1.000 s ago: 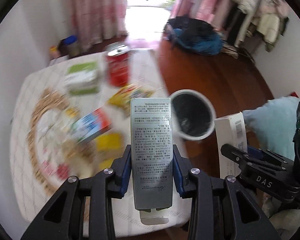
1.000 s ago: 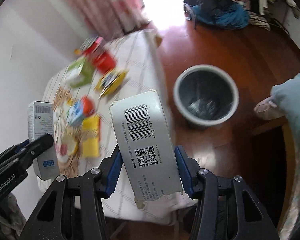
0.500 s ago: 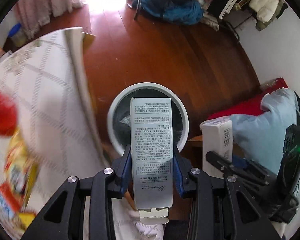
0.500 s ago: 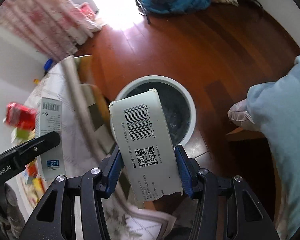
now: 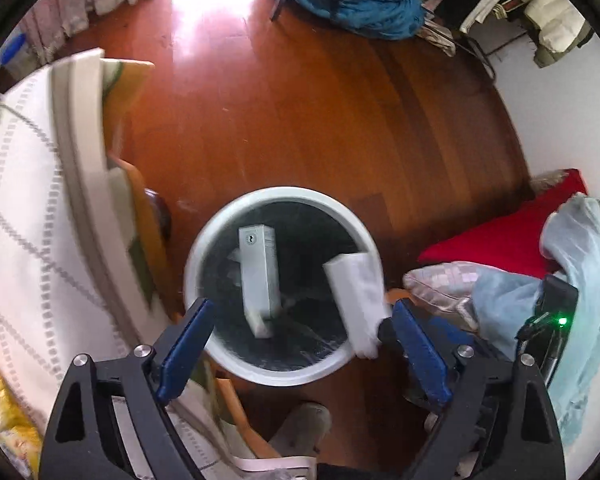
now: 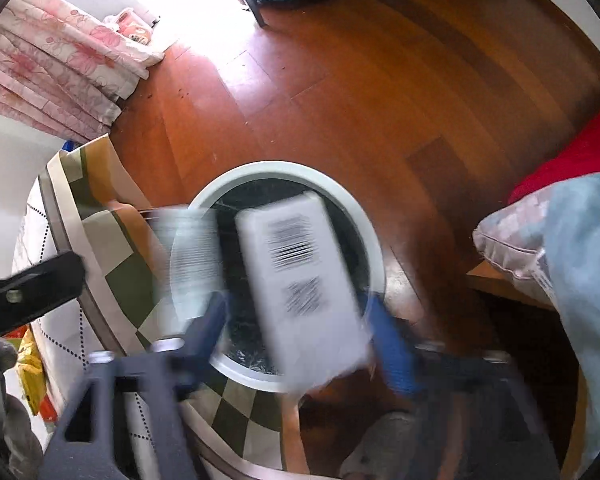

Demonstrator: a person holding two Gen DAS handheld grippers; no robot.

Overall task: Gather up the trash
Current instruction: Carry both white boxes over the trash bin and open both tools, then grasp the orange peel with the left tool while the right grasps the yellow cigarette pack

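The left gripper (image 5: 300, 344) is spread wide above the white-rimmed trash bin (image 5: 228, 240) and grips nothing; the silver carton (image 5: 260, 276) sits inside the bin's dark liner, clear of both pads. The right gripper (image 6: 300, 336) hovers over the bin's near rim, jaws parted and blurred, with the barcoded white box (image 6: 300, 292) between them, contact unclear.
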